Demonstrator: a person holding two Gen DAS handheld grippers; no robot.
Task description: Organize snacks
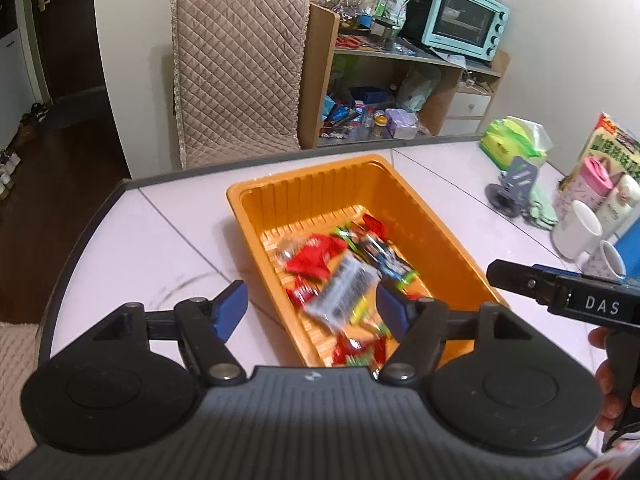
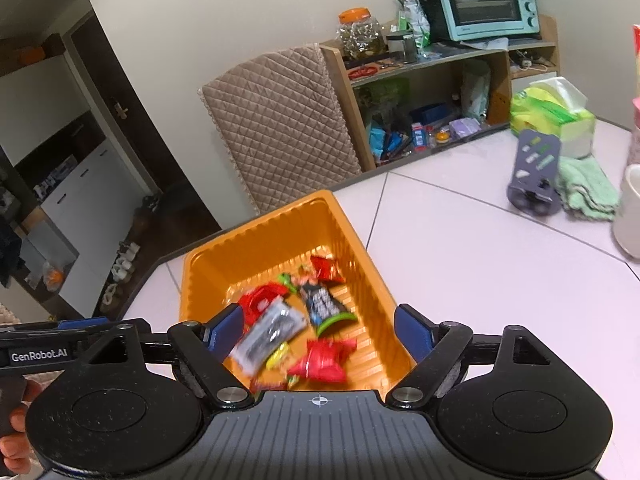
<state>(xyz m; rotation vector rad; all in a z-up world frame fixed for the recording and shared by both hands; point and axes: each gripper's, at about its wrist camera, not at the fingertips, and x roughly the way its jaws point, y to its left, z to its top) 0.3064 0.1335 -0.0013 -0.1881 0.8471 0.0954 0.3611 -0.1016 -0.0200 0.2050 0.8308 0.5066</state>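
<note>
An orange plastic tray [image 1: 304, 188] sits on the pale table and holds several snack packets: red ones [image 1: 316, 258], a silver-grey one [image 1: 346, 292] and a dark blue-green one [image 1: 380, 258]. My left gripper [image 1: 312, 306] is open and empty, above the tray's near left rim. The right gripper's body [image 1: 560, 296] shows to its right. In the right wrist view the tray [image 2: 260, 240] lies below my right gripper [image 2: 320, 330], which is open and empty over the near end. The silver packet [image 2: 270, 338] looks blurred, and a red packet [image 2: 324, 360] lies beside it.
A padded chair [image 1: 240, 76] stands behind the table. A wooden shelf [image 1: 400, 80] with a teal oven [image 1: 466, 18] is against the wall. At the table's right are a tissue pack [image 1: 512, 142], white mugs [image 1: 580, 232], a green cloth [image 2: 588, 188] and a dark stand [image 2: 534, 176].
</note>
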